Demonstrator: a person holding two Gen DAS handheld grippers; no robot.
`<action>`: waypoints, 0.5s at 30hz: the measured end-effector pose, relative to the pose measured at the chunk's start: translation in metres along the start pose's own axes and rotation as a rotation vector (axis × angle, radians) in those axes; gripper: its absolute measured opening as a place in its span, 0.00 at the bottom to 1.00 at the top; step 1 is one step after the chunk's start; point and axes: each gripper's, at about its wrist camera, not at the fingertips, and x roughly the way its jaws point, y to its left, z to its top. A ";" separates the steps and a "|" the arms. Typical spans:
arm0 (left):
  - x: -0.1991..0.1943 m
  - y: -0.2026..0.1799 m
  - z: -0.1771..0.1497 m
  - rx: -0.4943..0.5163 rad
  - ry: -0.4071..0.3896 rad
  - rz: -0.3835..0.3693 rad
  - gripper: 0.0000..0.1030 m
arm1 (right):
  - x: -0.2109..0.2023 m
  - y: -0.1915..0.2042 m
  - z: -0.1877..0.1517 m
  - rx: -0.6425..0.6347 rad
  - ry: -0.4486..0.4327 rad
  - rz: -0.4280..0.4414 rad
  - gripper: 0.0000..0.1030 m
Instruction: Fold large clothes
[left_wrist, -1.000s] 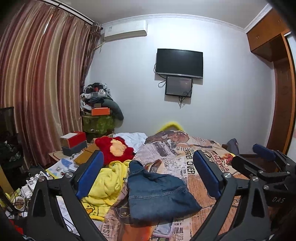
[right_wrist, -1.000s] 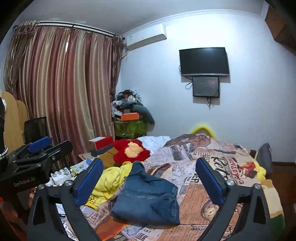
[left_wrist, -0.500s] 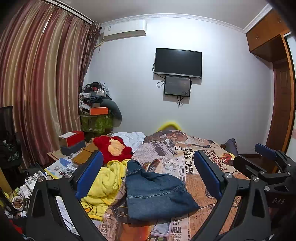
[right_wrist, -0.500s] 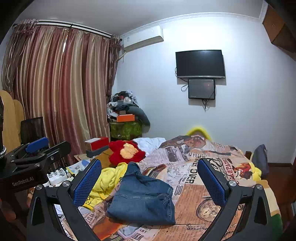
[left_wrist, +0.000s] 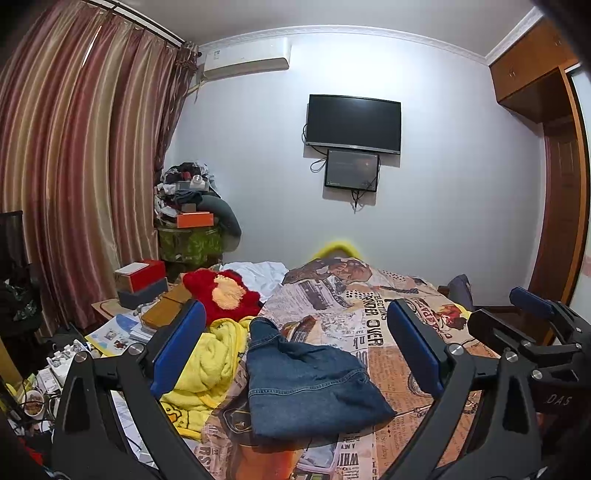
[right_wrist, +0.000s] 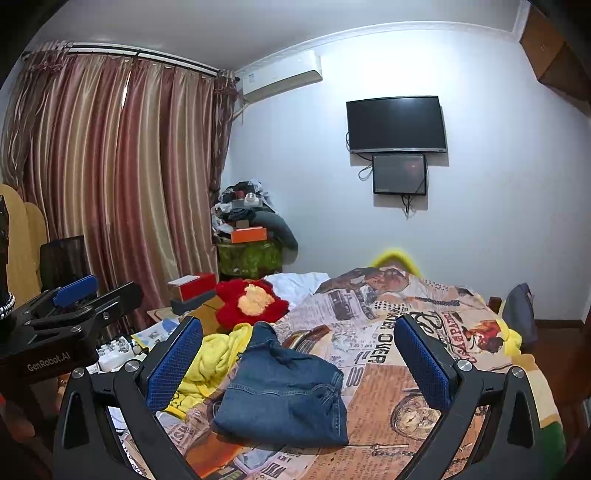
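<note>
A blue denim garment (left_wrist: 306, 384) (right_wrist: 284, 391) lies folded in a compact pile on the newspaper-print bedspread (left_wrist: 373, 317) (right_wrist: 388, 332), one end poking up toward the far side. My left gripper (left_wrist: 295, 354) hangs open above the near edge of the bed, its blue pads wide apart with nothing between them. My right gripper (right_wrist: 299, 369) is also open and empty, raised over the same garment. Each gripper shows at the edge of the other's view: the right gripper (left_wrist: 535, 325) and the left gripper (right_wrist: 66, 310).
A yellow fleece blanket (left_wrist: 207, 365) (right_wrist: 210, 358) lies bunched left of the denim, with a red plush pillow (left_wrist: 221, 295) behind it. Boxes and papers (left_wrist: 140, 284) crowd a low table at the left. Curtains, a clutter pile, a wall TV (left_wrist: 354, 123) and a wardrobe (left_wrist: 554, 184) surround the bed.
Both grippers have drifted slightly up and back from the bed; the denim sits a little lower in each view. The garment itself has not moved.
</note>
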 end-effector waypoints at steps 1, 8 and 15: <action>0.000 0.000 -0.001 -0.001 0.000 0.000 0.96 | 0.000 0.000 0.000 -0.001 -0.001 -0.003 1.00; -0.001 0.002 0.003 -0.001 -0.001 -0.017 0.97 | 0.000 0.000 -0.001 0.000 -0.001 -0.005 1.00; -0.003 0.003 0.005 -0.001 0.000 -0.026 0.97 | -0.001 -0.001 -0.001 0.003 -0.004 -0.009 1.00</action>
